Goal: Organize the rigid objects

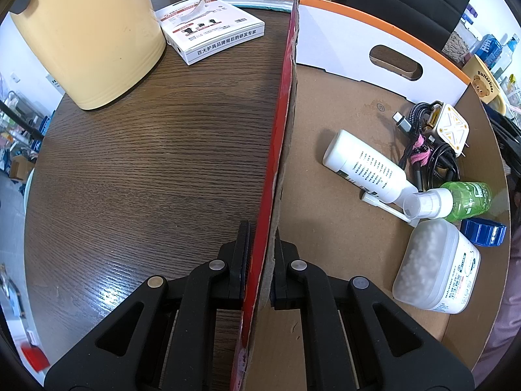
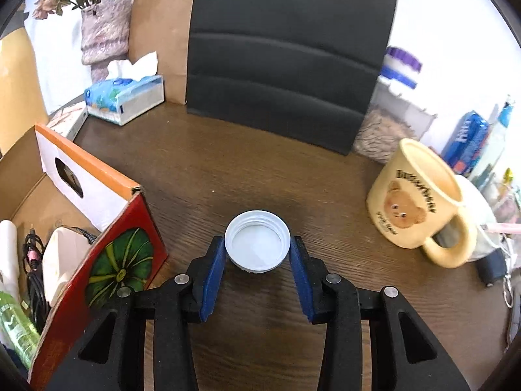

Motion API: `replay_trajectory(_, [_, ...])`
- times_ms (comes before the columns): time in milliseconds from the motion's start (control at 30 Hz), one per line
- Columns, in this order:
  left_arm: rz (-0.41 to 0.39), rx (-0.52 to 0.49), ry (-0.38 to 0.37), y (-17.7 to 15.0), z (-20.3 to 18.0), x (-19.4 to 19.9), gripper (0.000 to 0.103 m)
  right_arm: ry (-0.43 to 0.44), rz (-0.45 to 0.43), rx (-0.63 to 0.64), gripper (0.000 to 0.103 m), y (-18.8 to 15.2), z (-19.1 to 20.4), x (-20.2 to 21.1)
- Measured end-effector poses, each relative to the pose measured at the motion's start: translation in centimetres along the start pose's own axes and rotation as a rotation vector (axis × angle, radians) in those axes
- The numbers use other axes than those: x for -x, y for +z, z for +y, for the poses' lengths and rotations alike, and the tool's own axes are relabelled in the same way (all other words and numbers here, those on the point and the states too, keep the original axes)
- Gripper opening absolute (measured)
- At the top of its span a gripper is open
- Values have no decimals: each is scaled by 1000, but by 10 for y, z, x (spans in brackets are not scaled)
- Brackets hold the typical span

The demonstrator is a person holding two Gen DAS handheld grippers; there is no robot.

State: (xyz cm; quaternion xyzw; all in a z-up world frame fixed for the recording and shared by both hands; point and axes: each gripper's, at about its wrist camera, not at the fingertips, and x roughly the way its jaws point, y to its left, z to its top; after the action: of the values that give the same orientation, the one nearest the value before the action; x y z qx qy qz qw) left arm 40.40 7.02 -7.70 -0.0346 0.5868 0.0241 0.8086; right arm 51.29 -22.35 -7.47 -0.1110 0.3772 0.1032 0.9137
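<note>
A white screw cap [image 2: 257, 239] lies open side up on the brown table, and my right gripper [image 2: 258, 248] is shut on it, a blue pad touching each side. My left gripper [image 1: 262, 233] is shut on the red-printed side wall of the cardboard box [image 1: 286, 97], one finger outside and one inside. Inside the box lie a white bottle [image 1: 364, 166], a green spray bottle [image 1: 462, 200], a blue lid [image 1: 483, 231], a frosted tub [image 1: 436, 267], and a white charger [image 1: 451, 128] with cables. The box [image 2: 107, 260] stands left of the cap in the right wrist view.
A cream bear mug [image 2: 420, 202] stands right of the cap. A black chair back [image 2: 286, 58], a paper bag [image 2: 159, 32] and a tissue pack [image 2: 123, 97] are behind. Left of the box are a yellow bucket [image 1: 91, 32] and a flat white carton [image 1: 211, 29].
</note>
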Motion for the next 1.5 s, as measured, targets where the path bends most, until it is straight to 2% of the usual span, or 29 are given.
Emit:
replay_trajectory(200, [0,0,0,0,0,0,4,-33,-125,-11,44,1,12,56])
replay_trajectory(400, [0,0,0,0,0,0,4,12,-224,22,44,3,47,105])
replay_trajectory(567, [0,0,0,0,0,0,4,79,-248,63,44,1,83,126])
replay_trajectory(733, [0,0,0,0,0,0,4,131,-215,88,46,-4,111,127])
replay_trajectory(767, [0,0,0,0,0,0,4,137,-204,92,49,-5,114,126])
replay_trajectory(833, [0,0,0,0,0,0,4,134,-191,95,97,-7,119,125])
replay_trajectory(867, [0,0,0,0,0,0,4,130,-194,94,102,-9,120,126])
replay_trajectory(1133, [0,2,-1,0,1,0,4,105,-209,34,103,-16,116,140])
replay_trajectory(1300, [2,3,3,1,0,0,5,54,-231,-48,103,-30,106,166])
replay_trajectory(1367, [-27,-11,12,1,-3,5,8,47,-244,-62,103,-40,103,183])
replay_trajectory(1467, [-128,-31,12,-3,-8,29,20,32,-265,-65,103,-56,100,211])
replay_trajectory(1500, [-157,-27,7,-6,-7,38,32,26,-274,-68,103,-61,99,220])
